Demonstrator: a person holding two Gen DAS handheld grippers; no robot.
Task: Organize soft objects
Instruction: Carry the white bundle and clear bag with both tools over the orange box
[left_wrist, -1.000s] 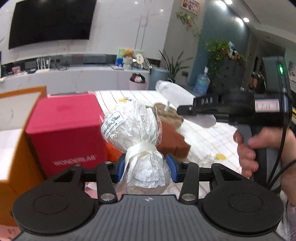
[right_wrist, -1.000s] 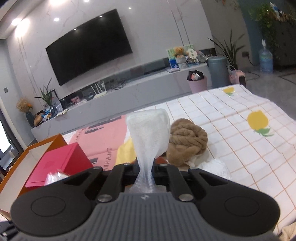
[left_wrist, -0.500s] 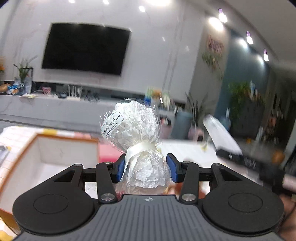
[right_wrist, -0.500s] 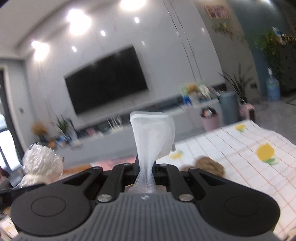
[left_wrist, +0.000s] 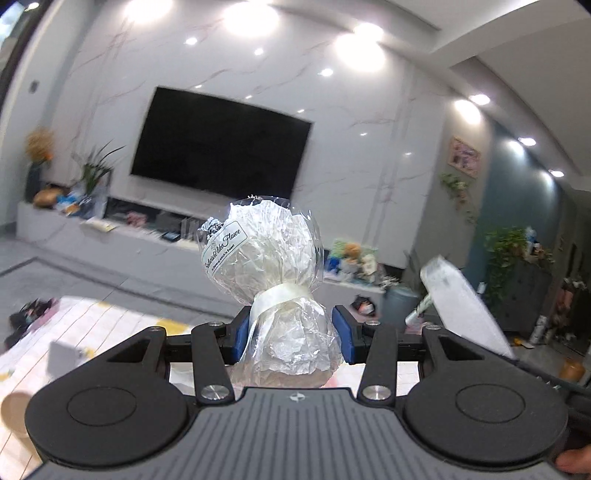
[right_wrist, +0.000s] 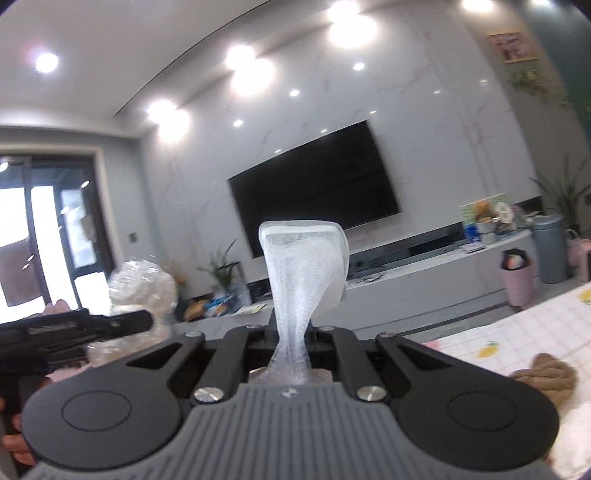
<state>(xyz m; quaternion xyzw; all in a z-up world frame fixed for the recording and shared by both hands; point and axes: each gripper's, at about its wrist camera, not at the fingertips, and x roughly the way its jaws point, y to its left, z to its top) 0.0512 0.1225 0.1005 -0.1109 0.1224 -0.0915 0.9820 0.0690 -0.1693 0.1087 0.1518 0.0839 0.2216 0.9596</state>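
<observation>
Gripping a cellophane-wrapped bundle (left_wrist: 273, 280) — left gripper (left_wrist: 291, 338) jaws clamped.

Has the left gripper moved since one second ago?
Yes. The left gripper rose with the bundle: the red box is gone; the TV now fills the view.

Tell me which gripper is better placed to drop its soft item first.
Hard to call; probably left. The left gripper clamps the cellophane-wrapped bundle, the right gripper the white mesh piece. Both aim at the TV wall; neither view shows a container.
</observation>
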